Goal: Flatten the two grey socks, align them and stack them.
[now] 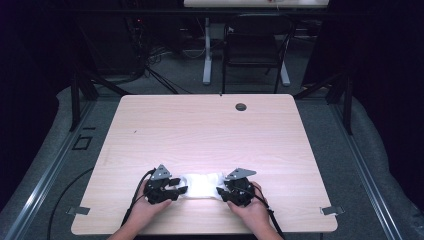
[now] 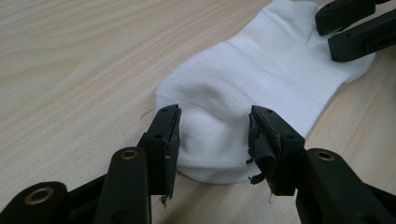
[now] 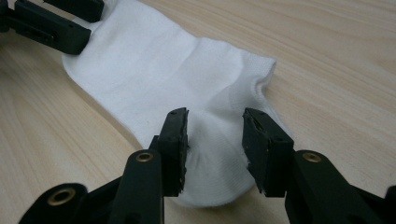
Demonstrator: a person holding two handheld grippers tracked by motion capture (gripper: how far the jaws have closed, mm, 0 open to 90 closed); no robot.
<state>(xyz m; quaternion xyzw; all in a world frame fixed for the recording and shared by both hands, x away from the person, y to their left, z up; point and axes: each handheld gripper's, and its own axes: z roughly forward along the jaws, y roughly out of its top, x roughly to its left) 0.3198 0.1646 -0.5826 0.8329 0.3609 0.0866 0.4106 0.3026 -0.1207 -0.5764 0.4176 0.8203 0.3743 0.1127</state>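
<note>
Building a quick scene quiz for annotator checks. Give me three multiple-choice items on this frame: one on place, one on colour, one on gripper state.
1. Where does the sock lie on the table?
A. near the person's edge
B. far edge by the round hole
C. on the floor

2. What colour is the sock?
A. black
B. white
C. red

3. How do the jaws of the left gripper stand?
A. shut tight
B. apart, astride one end of the sock
C. clamped on a cable

Key: 1 A, the high view shows it between both hands. 2 B, plain white in both gripper views. 3 B, the left gripper view shows a gap with sock between.
</note>
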